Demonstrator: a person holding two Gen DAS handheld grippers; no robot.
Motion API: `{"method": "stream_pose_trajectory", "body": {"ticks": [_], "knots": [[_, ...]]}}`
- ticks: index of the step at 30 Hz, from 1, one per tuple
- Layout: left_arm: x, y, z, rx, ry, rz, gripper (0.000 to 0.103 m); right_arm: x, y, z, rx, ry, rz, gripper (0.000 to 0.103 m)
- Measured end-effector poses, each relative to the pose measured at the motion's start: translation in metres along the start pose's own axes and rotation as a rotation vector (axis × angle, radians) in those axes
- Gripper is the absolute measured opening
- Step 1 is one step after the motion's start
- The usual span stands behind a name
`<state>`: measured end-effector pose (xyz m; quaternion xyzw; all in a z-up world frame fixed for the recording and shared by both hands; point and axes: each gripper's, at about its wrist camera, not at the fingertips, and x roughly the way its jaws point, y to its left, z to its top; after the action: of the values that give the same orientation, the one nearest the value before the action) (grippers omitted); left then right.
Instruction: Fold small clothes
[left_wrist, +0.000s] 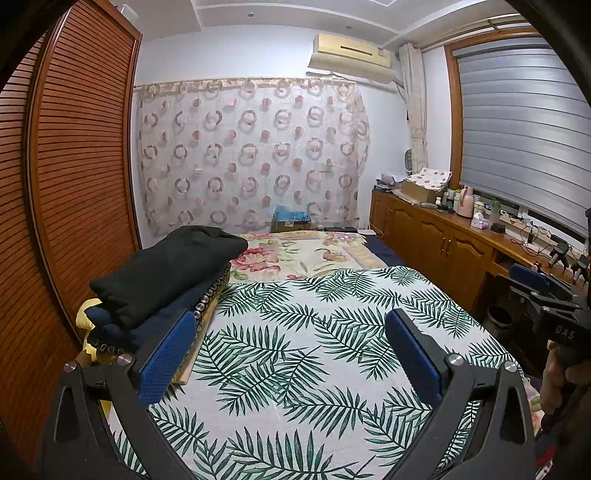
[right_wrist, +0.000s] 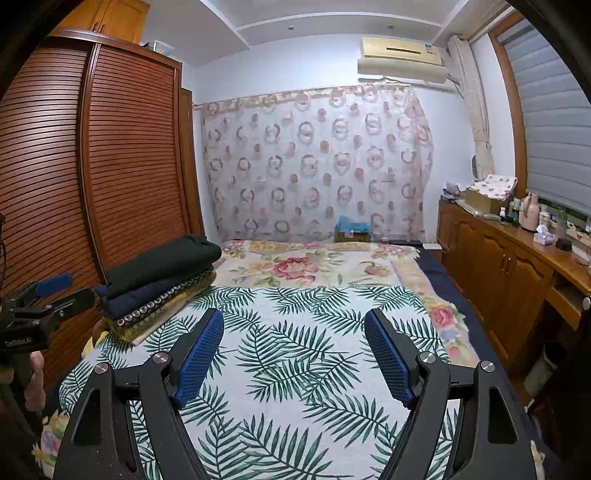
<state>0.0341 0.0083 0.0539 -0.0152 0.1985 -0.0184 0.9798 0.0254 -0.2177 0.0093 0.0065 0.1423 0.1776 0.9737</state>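
Between garments, seemingly: left gripper (left_wrist: 291, 354) and right gripper (right_wrist: 294, 354) spread empty; folded stack (left_wrist: 162, 277) centre-left; next, probably fetching another.

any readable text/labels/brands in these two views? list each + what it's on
"DAS": white letters on the black body of the right gripper, seen in the left wrist view.
"GenRobot.AI", small and blurred, so a likely reading only: on the body of the left gripper, right wrist view.
Sticker on the air conditioner: too small to read.
Bottles on the wooden cabinet: labels unreadable.
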Motion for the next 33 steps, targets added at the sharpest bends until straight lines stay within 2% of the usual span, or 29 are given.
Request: {"method": "stream_pose_trajectory", "body": {"ticks": [33], "knots": [[-0.0003,-0.0006,-0.0015,0.001,-0.003,0.001,0.102,0.0015,-0.0094,-0.0013,-0.002,0.001,0.001,0.08]]}}
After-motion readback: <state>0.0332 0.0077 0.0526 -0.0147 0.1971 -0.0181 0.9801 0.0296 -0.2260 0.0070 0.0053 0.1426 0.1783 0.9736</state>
